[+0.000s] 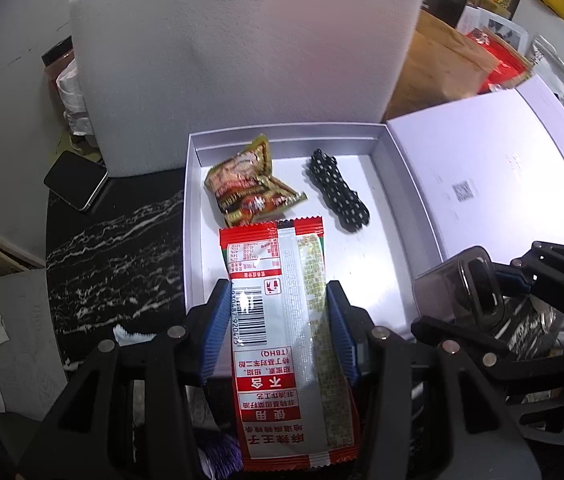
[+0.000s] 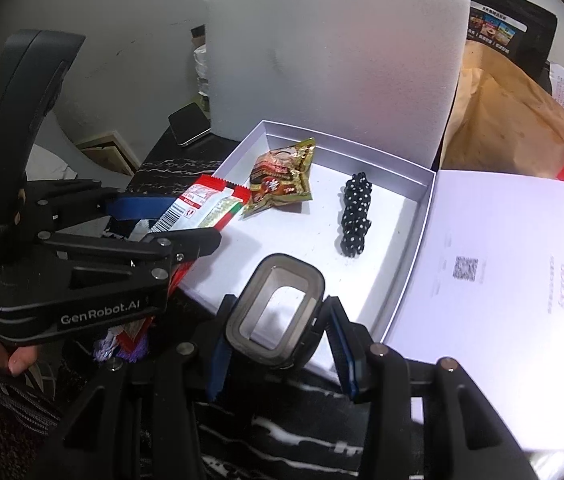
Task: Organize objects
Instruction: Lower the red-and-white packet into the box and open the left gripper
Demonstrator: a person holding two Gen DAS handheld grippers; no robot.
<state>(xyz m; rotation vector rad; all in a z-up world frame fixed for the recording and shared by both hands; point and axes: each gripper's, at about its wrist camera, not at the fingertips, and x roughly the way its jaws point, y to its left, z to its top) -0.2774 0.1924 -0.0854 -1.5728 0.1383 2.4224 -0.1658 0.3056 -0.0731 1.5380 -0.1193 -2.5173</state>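
White box [image 1: 192, 216]: open and shallow, on a dark marbled table [image 1: 114, 248]; its lid [image 1: 493, 176] lies flat against the right edge.
Inside the box: a crumpled gold snack bag [image 1: 248, 184] toward the far left corner, a black dotted clip [image 1: 337, 190] near the far right, apart from each other.
Left gripper [image 1: 278, 328]: clenched on a long red and white packet [image 1: 278, 320], pads pressing its two long edges, the free end already over the box's near edge, just short of the gold bag.
Right gripper [image 2: 278, 344]: clamped around a small clear jar [image 2: 276, 304], opening facing up, over the near edge of the box.
Why held so: both items look to be carried in together, likely to be set in the bare near half.
Foam sheet [image 1: 242, 48]: stands upright behind the box.
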